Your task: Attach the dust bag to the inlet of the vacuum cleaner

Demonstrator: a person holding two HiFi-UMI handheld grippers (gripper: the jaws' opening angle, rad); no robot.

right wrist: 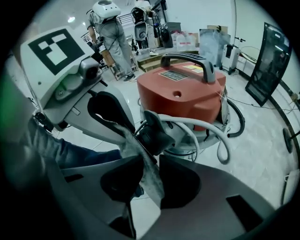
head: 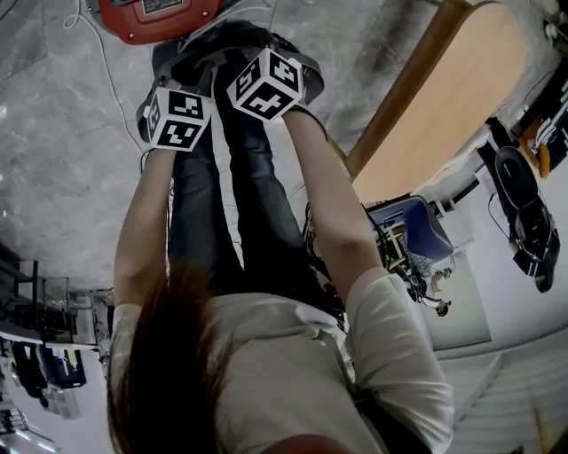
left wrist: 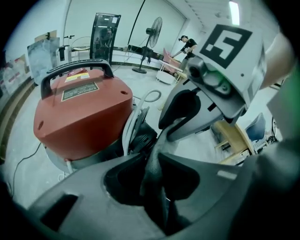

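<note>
Head view: left gripper (head: pixel 180 105) and right gripper (head: pixel 266 80) were held out close together over the grey stone-look floor (head: pixel 62 133). The dark grey fabric dust bag (head: pixel 222 46) was bunched just beyond them, near the red domed vacuum cleaner (head: pixel 158 13) at frame top. Jaws not visible here.

Left gripper view: jaws were clamped tight on a strip of bag fabric. The strip ran up to the right gripper, which pinched it too. Vacuum sat just behind, black handle (left wrist: pixel 77 69) on top.

Right gripper view: jaws were pinched closed on the same strip. The black round inlet fitting (right wrist: pixel 154 133) sat low on the vacuum's side, right behind the fabric, beside a white hose (right wrist: pixel 206 124).

Strip's long axis ran gripper-to-gripper, crosswise in front of the fitting. Which way the bag mouth faced: can't tell.

Judgement: hold fabric taut btwn both grips, centre the opening on the fitting, push on square w/ even pressure so it doesn't skew.
</note>
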